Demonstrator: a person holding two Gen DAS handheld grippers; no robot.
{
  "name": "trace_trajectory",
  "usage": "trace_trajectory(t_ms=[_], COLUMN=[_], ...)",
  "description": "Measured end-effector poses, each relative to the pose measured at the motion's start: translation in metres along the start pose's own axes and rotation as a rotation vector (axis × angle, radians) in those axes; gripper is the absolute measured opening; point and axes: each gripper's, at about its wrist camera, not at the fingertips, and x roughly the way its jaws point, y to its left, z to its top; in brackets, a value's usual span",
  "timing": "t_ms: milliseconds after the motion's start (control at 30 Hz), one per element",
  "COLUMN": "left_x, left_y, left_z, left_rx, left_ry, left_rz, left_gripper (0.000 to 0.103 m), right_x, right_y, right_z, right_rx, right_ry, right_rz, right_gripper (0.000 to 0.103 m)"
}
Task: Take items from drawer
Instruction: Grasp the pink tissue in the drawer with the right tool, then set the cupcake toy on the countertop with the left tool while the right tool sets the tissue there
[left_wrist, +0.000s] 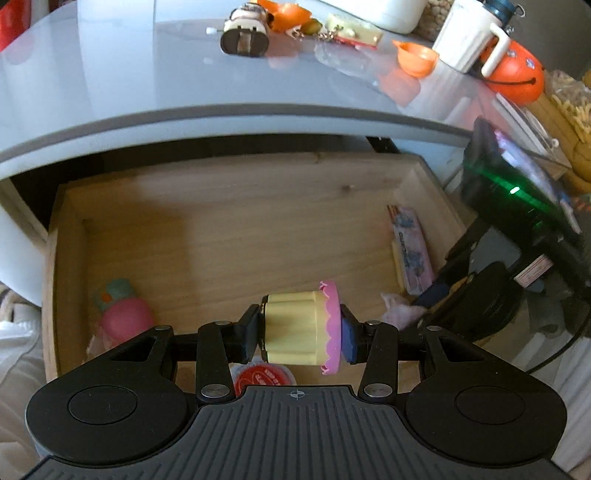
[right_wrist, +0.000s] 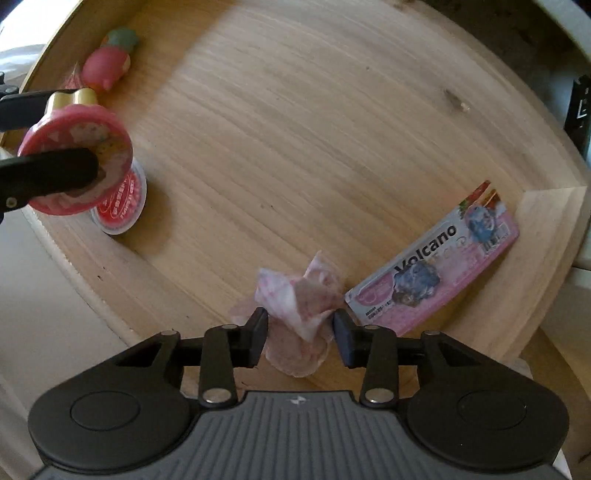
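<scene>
Both hand-held grippers are hanging over the open wooden drawer (left_wrist: 236, 192). Left hand-held gripper (left_wrist: 301, 330) is clamping a toy cupcake (left_wrist: 295, 328) sideways, one pad pressing its yellow base and the other its pink frosting, above the drawer's near edge. Right hand-held gripper (right_wrist: 300, 338) is standing with its jaws parted around a crumpled pink-and-white wrapper (right_wrist: 295, 302) lying on the drawer floor; the pads are sitting just beside the paper and are not pinching it. Just beside the wrapper, a pink "Volcano" packet (right_wrist: 436, 258) is lying in the drawer's corner. A red-lidded cup (right_wrist: 122, 206) is resting below the cupcake, and a pink squishy toy (right_wrist: 107, 64) is lying in the far corner. Beyond the drawer, the grey counter (left_wrist: 147, 74) is carrying an orange funnel (left_wrist: 415, 57) and a white jug (left_wrist: 469, 37).
</scene>
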Motion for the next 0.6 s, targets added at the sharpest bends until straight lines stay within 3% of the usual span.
trace_trajectory(t_ms=[100,200,400,500,600], left_x=[0.0,-0.003,-0.016,-0.036,-0.075], left_y=[0.0,-0.003,-0.013,-0.012,-0.006], left_z=[-0.002,-0.005,-0.006,0.002,0.026], left_rx=[0.001,0.011,0.039,0.034,0.031], left_ry=[0.008,0.009,-0.006,-0.074,-0.225], left_rz=[0.001,-0.005,-0.014,-0.037,-0.052], left_gripper=[0.047,0.047,0.047,0.047,0.047], right_x=[-0.011,-0.028,-0.074,-0.113,-0.159], right_y=[0.001,0.001,-0.001,-0.005,-0.008], right_z=[-0.01,-0.027,-0.072,-0.091,-0.104], right_rx=[-0.02,-0.006,0.059,0.093,0.126], right_ry=[-0.054,-0.127,-0.317,-0.448,-0.616], right_rz=[-0.011,0.017,0.05,0.052,0.051], right_gripper=[0.015,0.01,0.009,0.009,0.009])
